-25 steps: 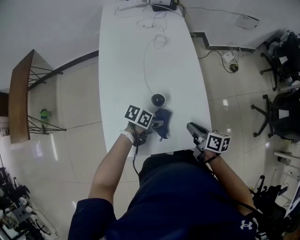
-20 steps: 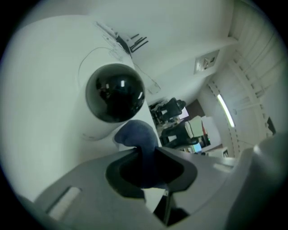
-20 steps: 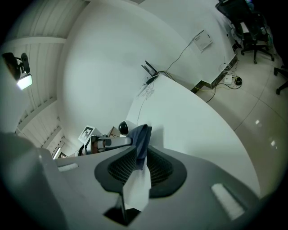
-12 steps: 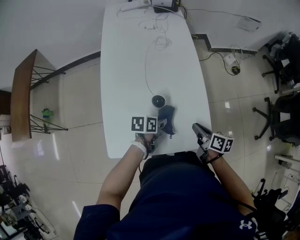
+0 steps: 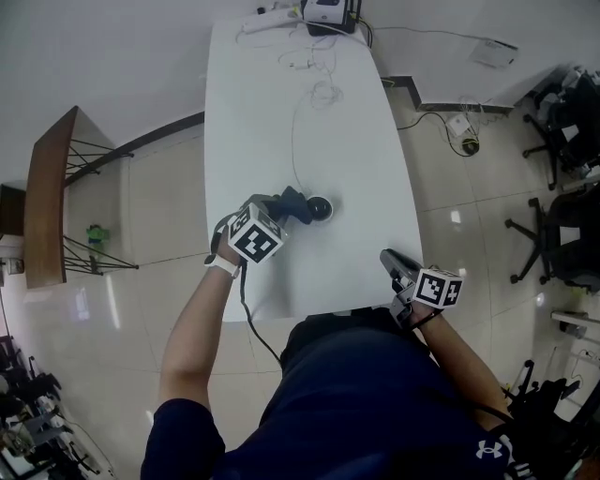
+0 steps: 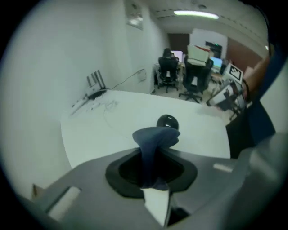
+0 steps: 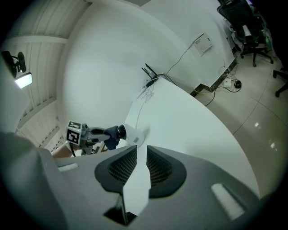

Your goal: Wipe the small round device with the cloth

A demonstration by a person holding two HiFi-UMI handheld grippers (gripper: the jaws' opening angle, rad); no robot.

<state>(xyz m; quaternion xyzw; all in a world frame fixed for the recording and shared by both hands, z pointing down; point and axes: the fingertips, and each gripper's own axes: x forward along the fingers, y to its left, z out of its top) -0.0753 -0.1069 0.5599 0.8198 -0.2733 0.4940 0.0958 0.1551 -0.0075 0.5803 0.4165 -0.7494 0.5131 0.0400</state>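
The small round device (image 5: 319, 208), a white body with a dark glossy dome, stands on the white table (image 5: 347, 141) near its front half. My left gripper (image 5: 281, 210) is just left of it, shut on a dark blue cloth (image 5: 294, 203) whose free end lies against the dome. In the left gripper view the cloth (image 6: 155, 137) bunches up out of the jaws, with the device (image 6: 167, 122) right behind it. My right gripper (image 5: 386, 256) hangs over the table's front right edge. Its jaws stand a narrow gap apart with nothing between them (image 7: 137, 150). From there I see the device (image 7: 125, 133) and the cloth (image 7: 111, 138).
A thin cable (image 5: 292, 131) runs from the device to a power strip and a box (image 5: 323, 11) at the table's far end. Office chairs (image 5: 562, 225) stand on the floor at the right. A wooden shelf (image 5: 47, 197) is at the left.
My left gripper has swung from the table's front edge up and to the left of the device, rolling over and carrying the cloth to the dome. The right gripper has stayed put.
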